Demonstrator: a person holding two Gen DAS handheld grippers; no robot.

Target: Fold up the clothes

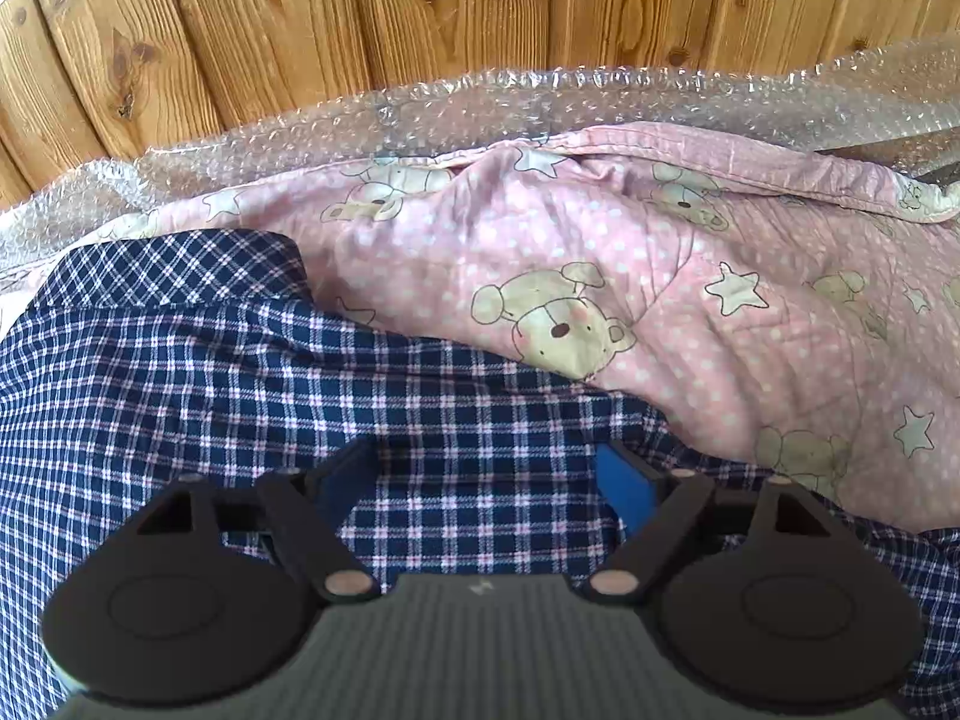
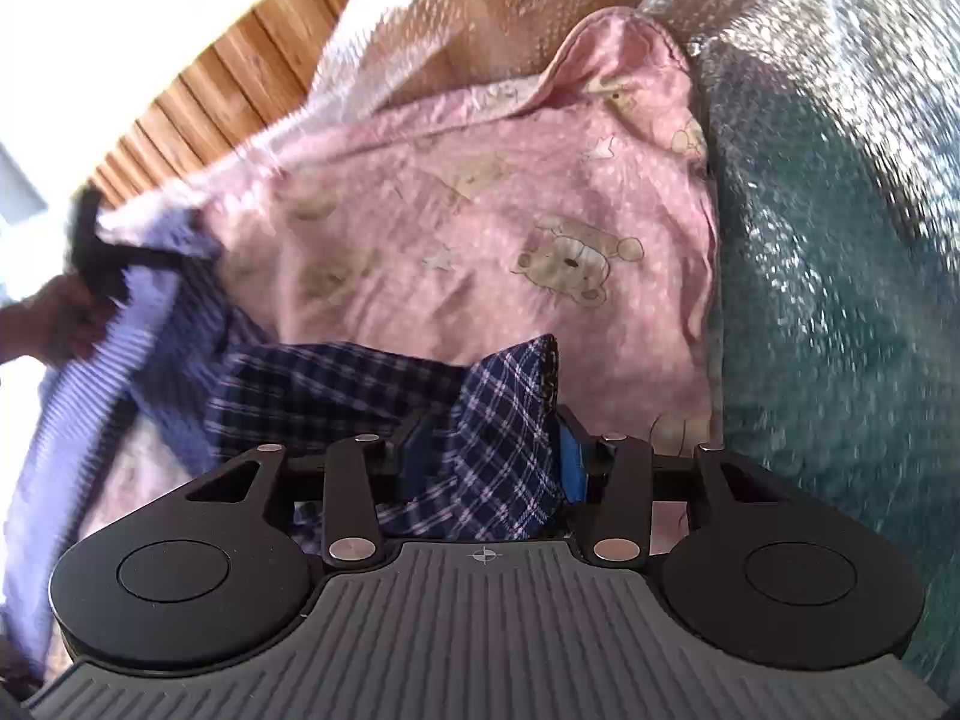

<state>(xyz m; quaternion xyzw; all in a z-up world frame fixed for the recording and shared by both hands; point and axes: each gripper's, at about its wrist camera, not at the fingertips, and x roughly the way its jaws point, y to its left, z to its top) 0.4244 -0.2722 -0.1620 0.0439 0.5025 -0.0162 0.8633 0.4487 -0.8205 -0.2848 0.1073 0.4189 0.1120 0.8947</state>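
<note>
I see the plaid shirt (image 1: 198,372) as thin woven cloth, navy with pale lines, matt and softly creased. Under it lies a pink blanket (image 1: 690,300), also matt cotton-like cloth, printed with bears and stars, rumpled. My left gripper (image 1: 486,474) looks like matt black plastic with dull metal pivot pins and a ribbed grey housing; its pads (image 1: 624,492) are smooth blue. My right gripper (image 2: 489,450) has the same finish. Behind runs bubble wrap (image 1: 540,102), clear glossy plastic, pimpled and glinting. The wall (image 1: 420,6) is knotty wooden boarding, varnished to a slight sheen.
</note>
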